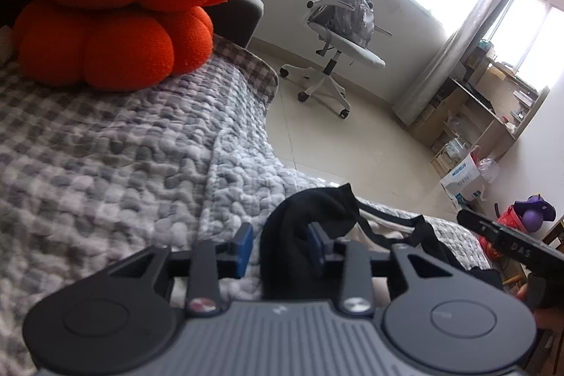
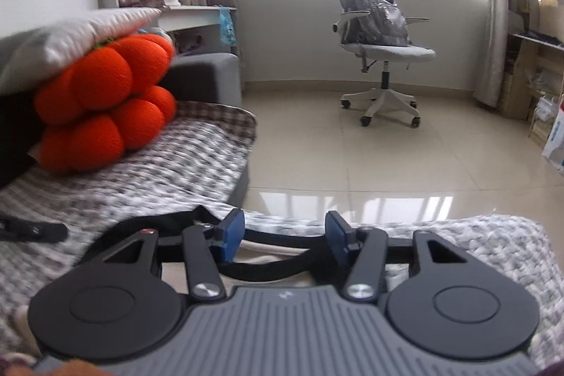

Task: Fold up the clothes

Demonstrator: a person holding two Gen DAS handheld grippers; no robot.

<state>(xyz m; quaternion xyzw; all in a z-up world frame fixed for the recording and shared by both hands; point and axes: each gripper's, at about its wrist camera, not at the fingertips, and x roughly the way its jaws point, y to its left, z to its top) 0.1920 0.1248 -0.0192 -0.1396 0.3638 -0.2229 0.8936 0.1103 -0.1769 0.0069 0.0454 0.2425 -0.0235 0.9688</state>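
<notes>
Cushions (image 1: 116,13), orange and stacked two high, sit at the far left end of the bed (image 1: 105,157), on its grey checked cover. Moving right, we see our left tongs (image 1: 282,244) released, their blue pads apart, with a bunched fold of the black garment (image 1: 306,217) standing between them near the bed's front edge; we cannot tell whether a pad touches it. Further right, our right tongs (image 2: 283,236) are also released, jaws wide, with the garment's black straps (image 2: 278,244) lying below the gap on the cover. Beyond the bed's edge stands an office chair (image 2: 380,41) on the tiled floor (image 2: 352,164).
</notes>
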